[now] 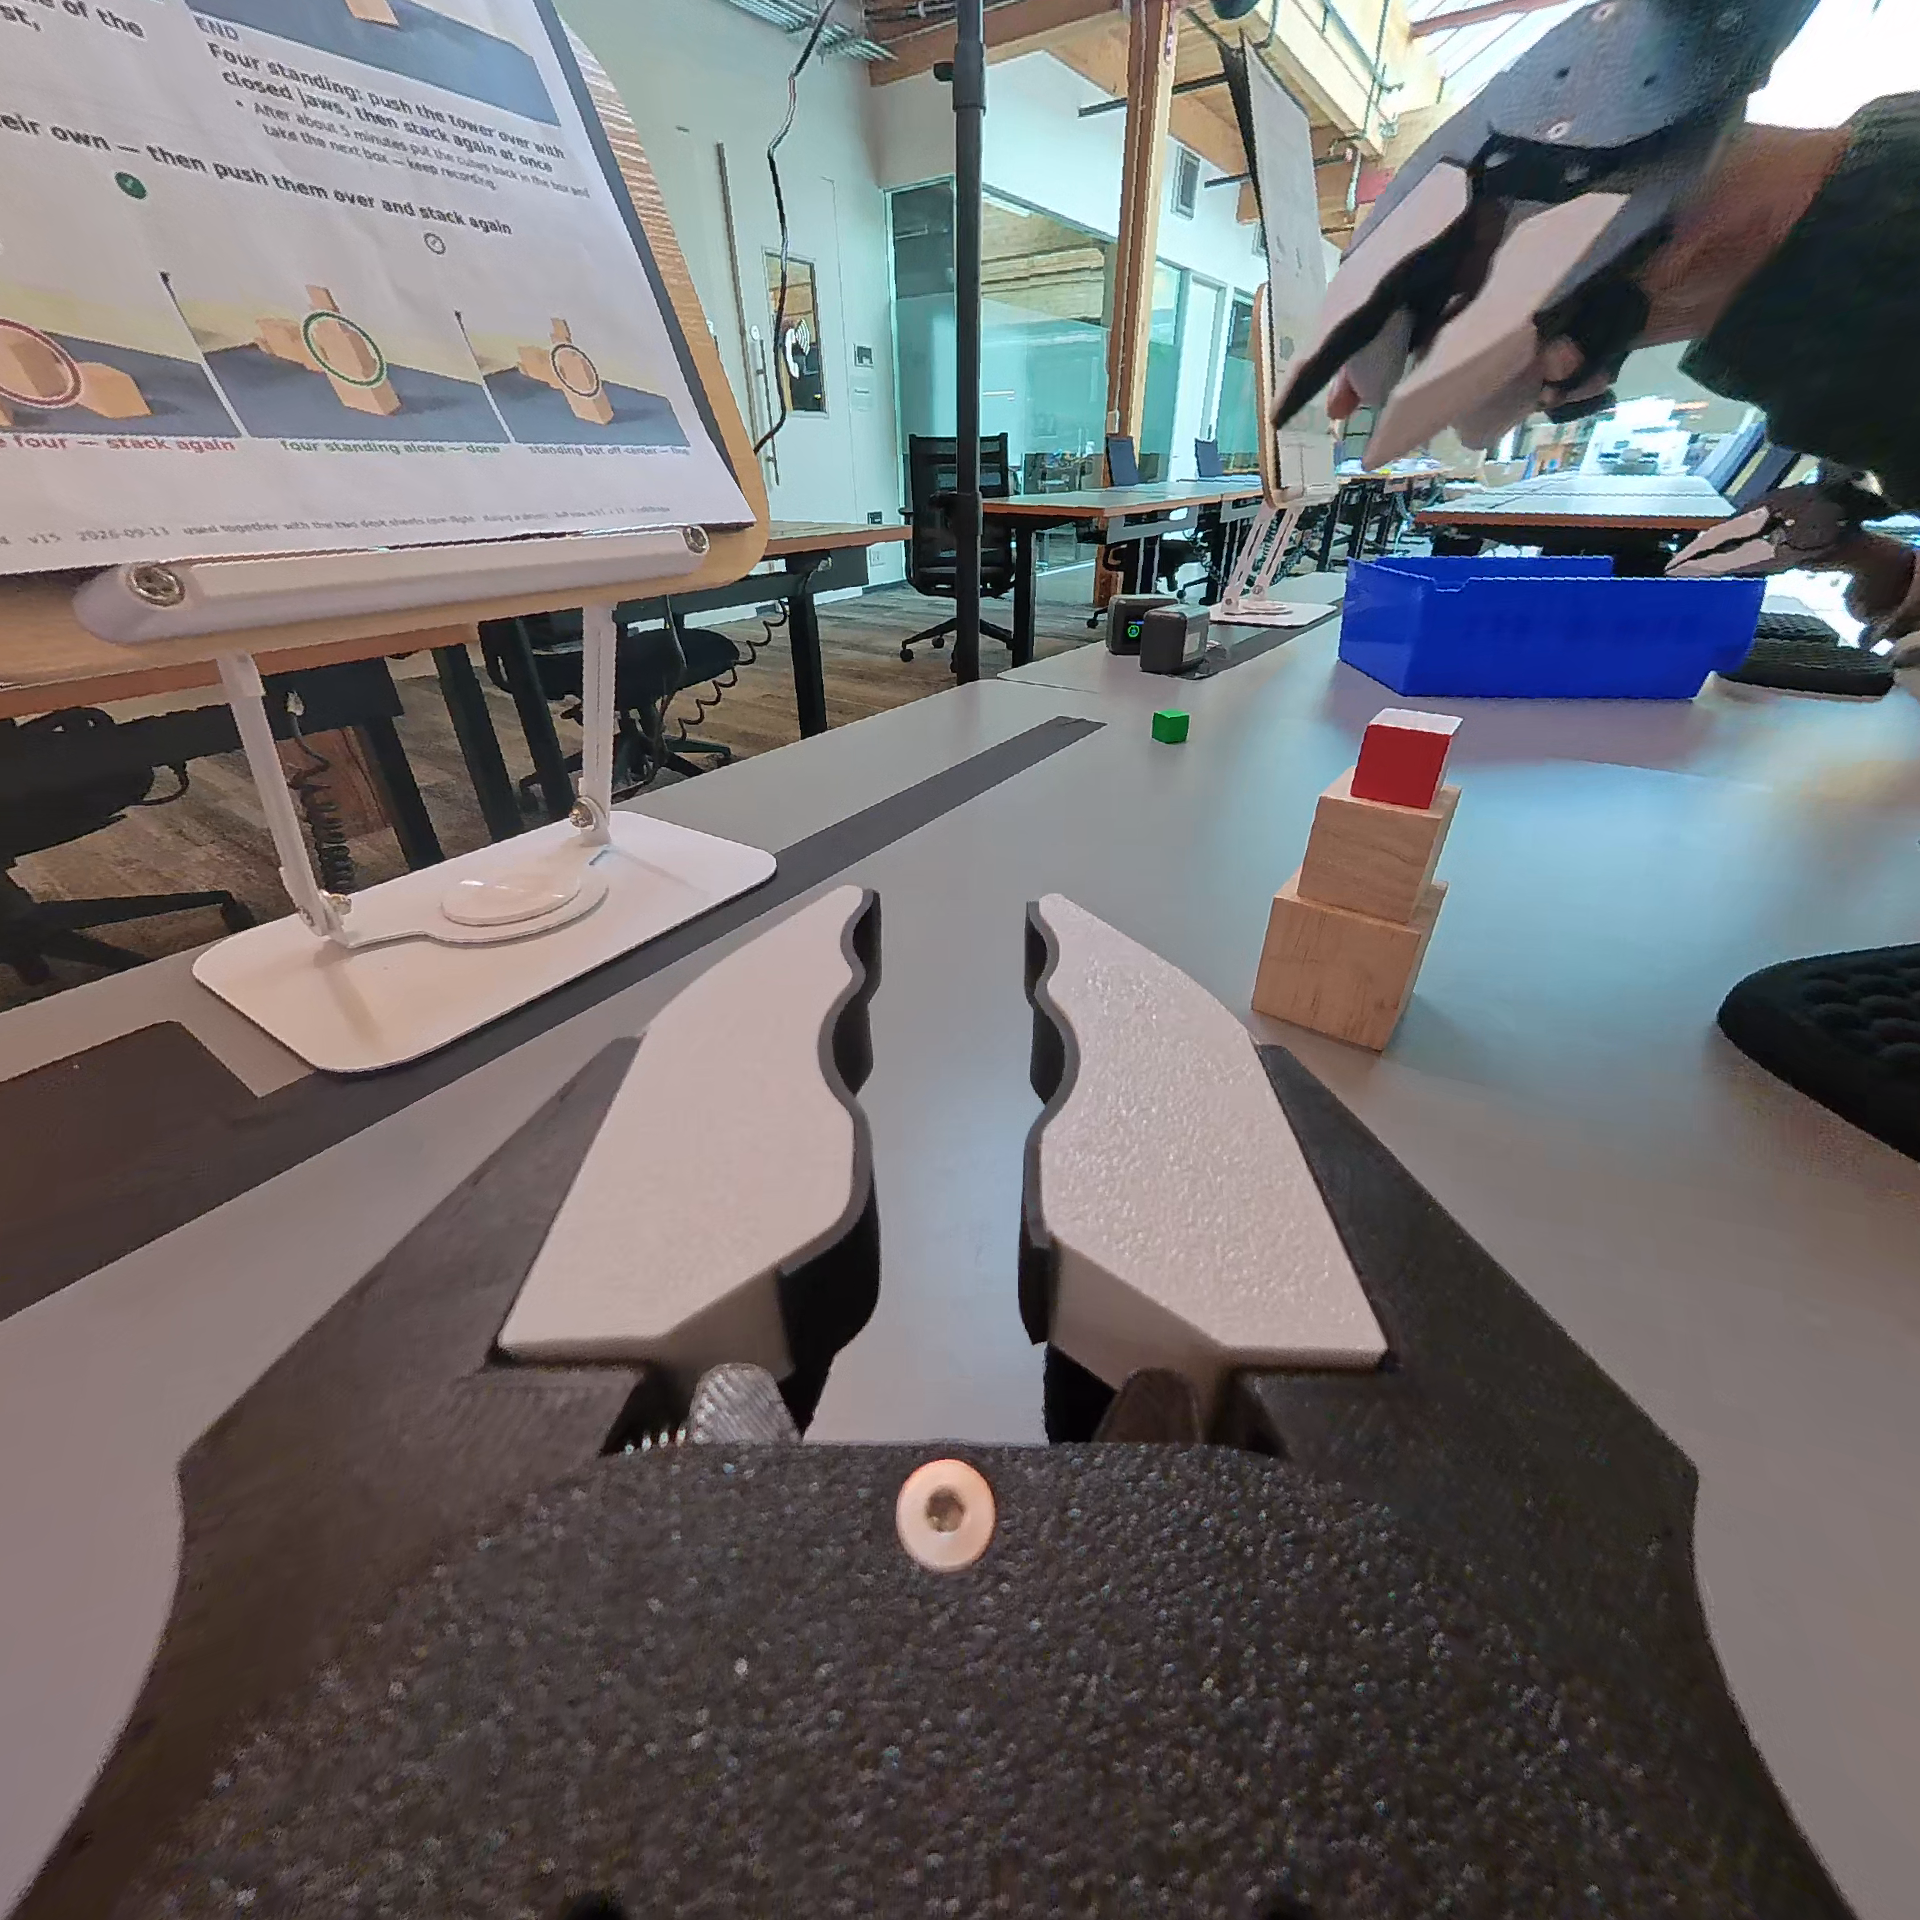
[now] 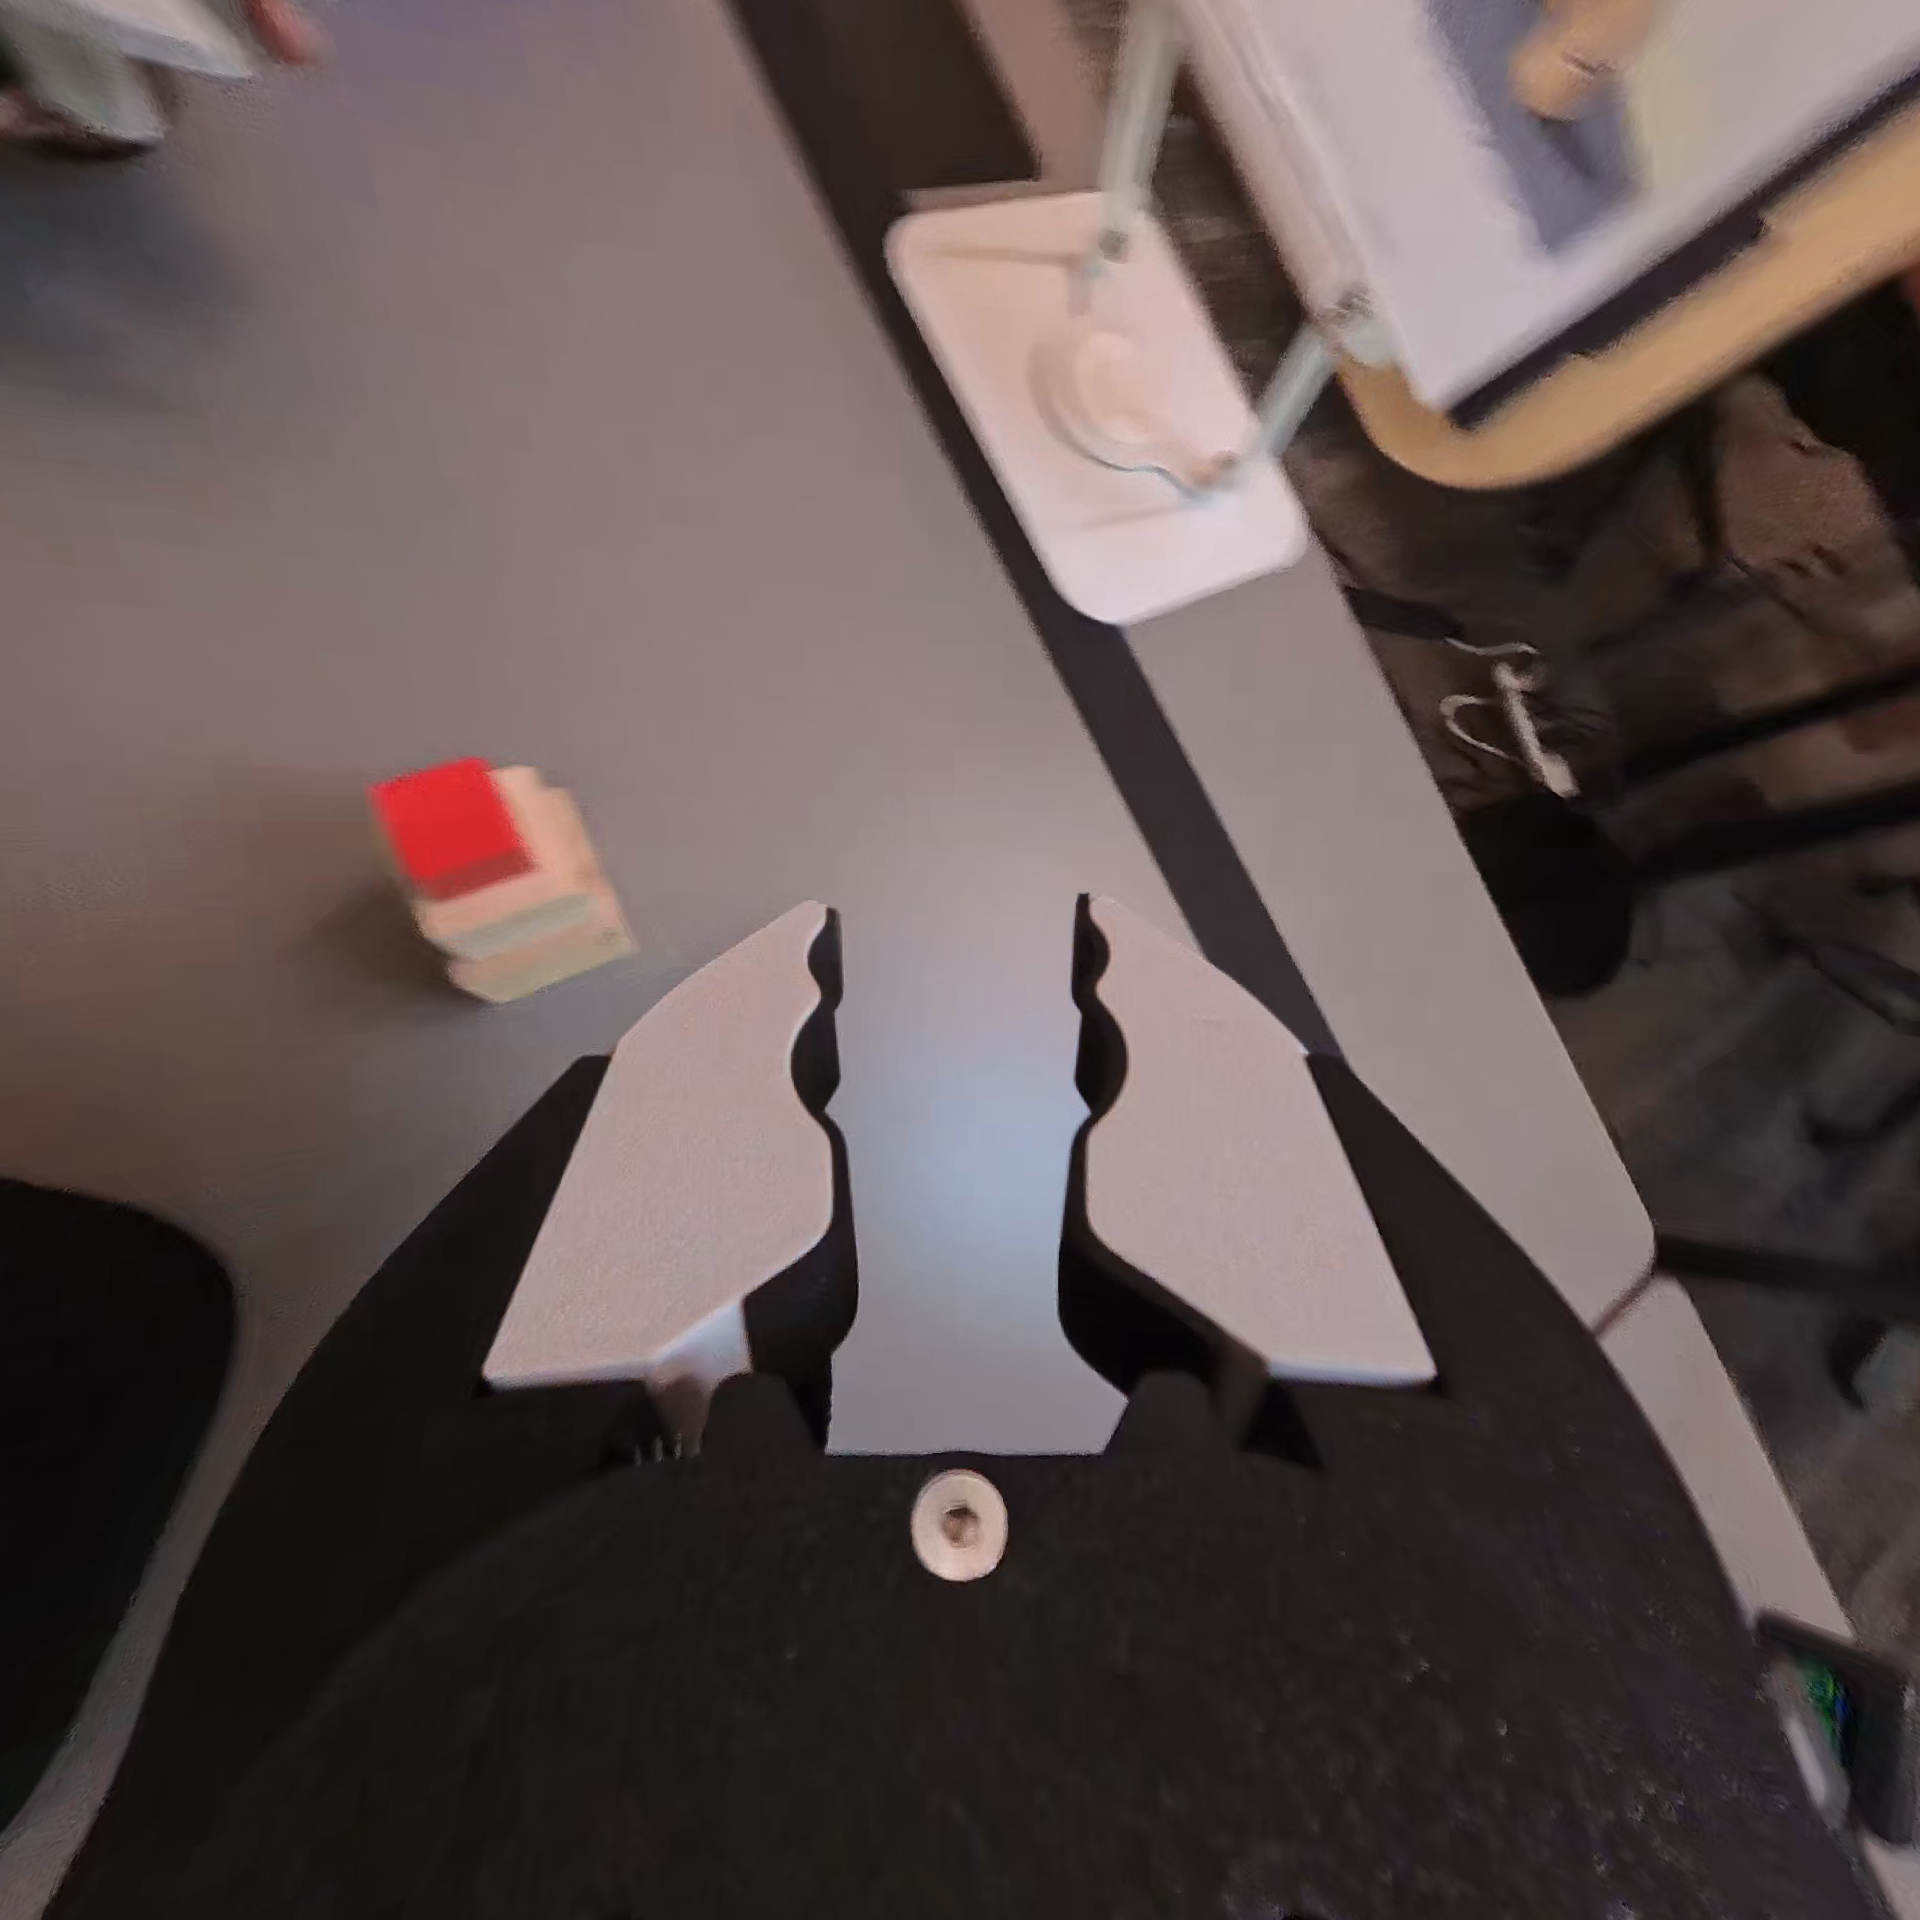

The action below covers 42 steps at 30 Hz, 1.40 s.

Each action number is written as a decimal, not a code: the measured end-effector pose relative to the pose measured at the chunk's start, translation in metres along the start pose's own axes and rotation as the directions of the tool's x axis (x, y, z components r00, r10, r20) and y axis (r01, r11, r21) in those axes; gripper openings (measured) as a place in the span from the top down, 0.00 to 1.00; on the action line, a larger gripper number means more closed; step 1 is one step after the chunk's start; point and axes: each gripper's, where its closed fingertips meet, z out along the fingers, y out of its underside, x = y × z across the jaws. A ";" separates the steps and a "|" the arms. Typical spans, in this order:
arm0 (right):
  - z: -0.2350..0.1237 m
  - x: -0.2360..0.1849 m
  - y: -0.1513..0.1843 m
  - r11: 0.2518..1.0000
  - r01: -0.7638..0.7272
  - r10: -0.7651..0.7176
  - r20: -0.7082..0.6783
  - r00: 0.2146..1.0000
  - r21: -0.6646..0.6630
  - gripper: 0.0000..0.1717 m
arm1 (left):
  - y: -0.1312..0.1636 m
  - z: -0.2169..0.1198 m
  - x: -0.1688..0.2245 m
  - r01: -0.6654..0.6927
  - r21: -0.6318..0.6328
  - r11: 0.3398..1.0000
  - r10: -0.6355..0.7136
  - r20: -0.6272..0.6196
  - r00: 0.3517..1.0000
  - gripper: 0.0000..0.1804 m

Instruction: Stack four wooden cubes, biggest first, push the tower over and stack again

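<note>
Gaping bare, both hand-held grippers (image 1: 951, 935) (image 2: 956, 935) flank block tower (image 1: 1351, 894).

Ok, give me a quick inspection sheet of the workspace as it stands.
Surface: grey table with a dark strip.
Job's things: red cube tops two stacked wooden blocks; green cube stands apart.
Clutter: blue bin, white sheet stand, black pad.
Grippers: left gripper low over the table, open, nothing between its fingers; right gripper raised above the table, open, nothing held.
Cables: black cable hanging behind.
Surroundings: desks, office chairs, glass partitions.
</note>
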 end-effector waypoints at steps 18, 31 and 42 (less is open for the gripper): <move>0.049 0.148 0.268 0.890 -0.350 0.311 -0.172 0.935 -0.292 0.76 | 0.022 0.005 0.006 0.029 -0.073 0.997 -0.032 -0.048 0.998 0.84; 0.069 0.130 0.238 0.892 -0.325 0.354 0.038 0.935 -0.315 0.87 | 0.028 0.007 0.002 0.051 -0.092 0.994 -0.055 -0.037 0.998 0.85; 0.025 -0.055 0.010 0.980 0.177 -0.143 0.302 0.943 -0.089 0.87 | 0.019 0.007 0.013 0.056 -0.059 0.997 -0.061 -0.081 0.995 0.86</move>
